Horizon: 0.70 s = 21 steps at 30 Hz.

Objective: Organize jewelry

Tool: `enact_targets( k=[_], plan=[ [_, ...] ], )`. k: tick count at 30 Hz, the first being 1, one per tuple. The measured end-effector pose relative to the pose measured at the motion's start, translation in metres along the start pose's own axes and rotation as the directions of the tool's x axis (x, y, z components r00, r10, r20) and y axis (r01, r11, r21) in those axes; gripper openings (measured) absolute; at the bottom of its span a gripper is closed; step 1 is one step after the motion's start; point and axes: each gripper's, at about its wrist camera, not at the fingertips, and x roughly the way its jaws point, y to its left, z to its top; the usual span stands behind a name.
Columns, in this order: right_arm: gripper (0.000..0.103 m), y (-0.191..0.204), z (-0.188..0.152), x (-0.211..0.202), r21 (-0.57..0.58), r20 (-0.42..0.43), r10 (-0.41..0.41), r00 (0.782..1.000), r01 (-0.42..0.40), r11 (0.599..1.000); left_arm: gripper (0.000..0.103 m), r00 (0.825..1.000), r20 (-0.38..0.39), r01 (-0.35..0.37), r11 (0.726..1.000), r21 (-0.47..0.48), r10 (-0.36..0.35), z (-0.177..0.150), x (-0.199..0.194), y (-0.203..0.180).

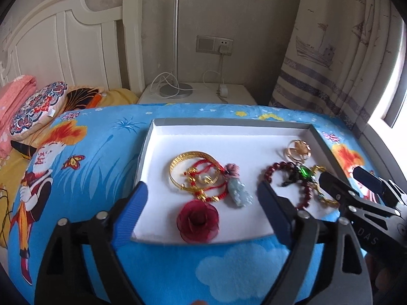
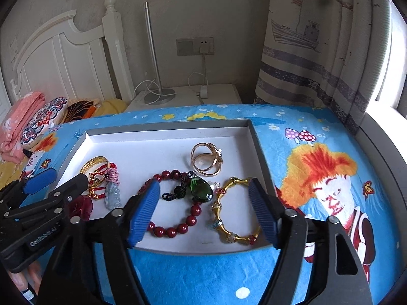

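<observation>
Hovering over the near edge of the tray (image 2: pixel 257 137), both claws stand spread wide and pinch nothing. Left claw (image 1: pixel 203 198): between its blue pads (image 1: pixel 132 213) lie a red rose (image 1: pixel 198 222), nearest the fingertips; beyond it a gold bangle (image 1: pixel 178 167) tangled with a red cord bracelet (image 1: pixel 216 193); and just right of these, toward the right pad, a pale jade pendant (image 1: pixel 239 193). Right claw (image 2: pixel 204 193): between its pads (image 2: pixel 143 213) lie a dark red bead bracelet (image 2: pixel 178 228), a green teardrop pendant (image 2: pixel 201 190) on a black cord that overlaps the beads, and a gold bracelet (image 2: pixel 229 236) with coloured stones, whose far end sits close to the right pad. Ahead of this claw, deeper in the tray, two rose-gold rings (image 2: pixel 206 160) rest together. All jewelry lies on the white tray floor; the tray sits on a blue cartoon blanket (image 2: pixel 203 279). Legible markings: "GenRobot.AI" on the left claw's body as seen in the right wrist view, and "DAS" on the right claw's body as seen in the left wrist view. Red characters on the blanket figure (image 2: pixel 333 200) are not readable. Beyond the tray stand a nightstand (image 1: pixel 239 94) with a lamp (image 1: pixel 175 50), a wall socket (image 1: pixel 215 44) and a curtain (image 1: pixel 330 50) printed with ships.
</observation>
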Motion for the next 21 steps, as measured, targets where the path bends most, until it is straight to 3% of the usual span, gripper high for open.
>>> enact_targets(
  k=[3,5,10,21],
  plan=[
    [0.084,-0.009,-0.007,-0.009,0.014,-0.003,-0.014,1.000,0.014,1.000,0.098,1.000,0.006,0.003,1.000,0.012,-0.003,-0.009,-0.011,-0.006],
    [0.084,-0.014,-0.012,-0.013,0.014,-0.008,-0.025,1.000,0.025,1.000,0.098,1.000,0.008,0.000,1.000,0.009,0.000,-0.014,-0.014,-0.010],
    [0.084,-0.031,-0.025,-0.020,0.059,-0.012,-0.032,0.999,0.033,0.998,0.098,0.998,-0.011,0.068,0.998,-0.001,-0.068,-0.017,-0.010,-0.015],
    [0.084,-0.039,-0.022,-0.029,0.054,0.007,-0.054,0.999,0.054,0.997,0.098,0.999,0.007,0.044,0.999,-0.020,-0.043,-0.011,-0.007,-0.013]
  ],
)
